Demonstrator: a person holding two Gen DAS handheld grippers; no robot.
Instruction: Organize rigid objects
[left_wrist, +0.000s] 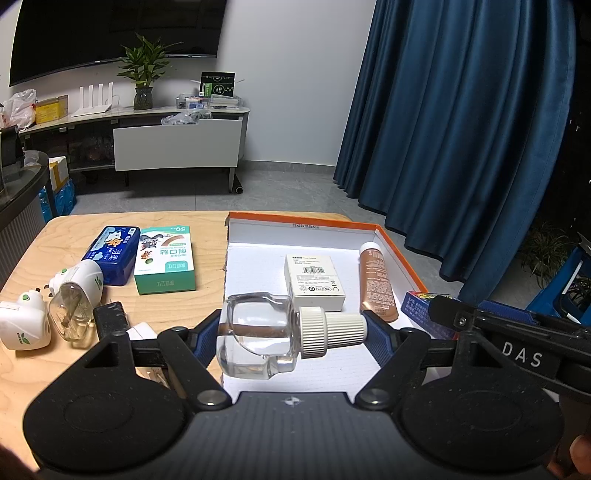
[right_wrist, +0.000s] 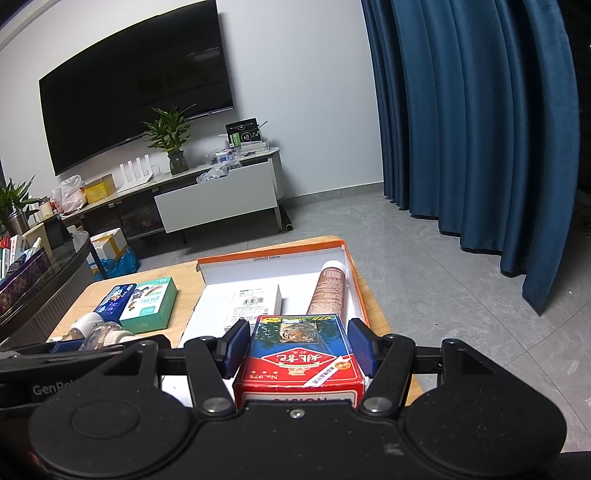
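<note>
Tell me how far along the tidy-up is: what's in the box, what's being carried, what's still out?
Done: the white carton and the brown tube lie in the orange-rimmed box. In hand: the left gripper clamps the clear bottle over the box; the right gripper holds the card pack. Left on the table: the blue case, the green carton and two white plug-in units.

— What's along the back wall?
— A dark television (right_wrist: 136, 85), a potted plant (left_wrist: 143, 70) and white router (left_wrist: 94, 99) on the low cabinet (left_wrist: 177, 144).
— To the right?
— Blue curtains (left_wrist: 458, 129) — hanging to the grey tiled floor (right_wrist: 424, 266).
</note>
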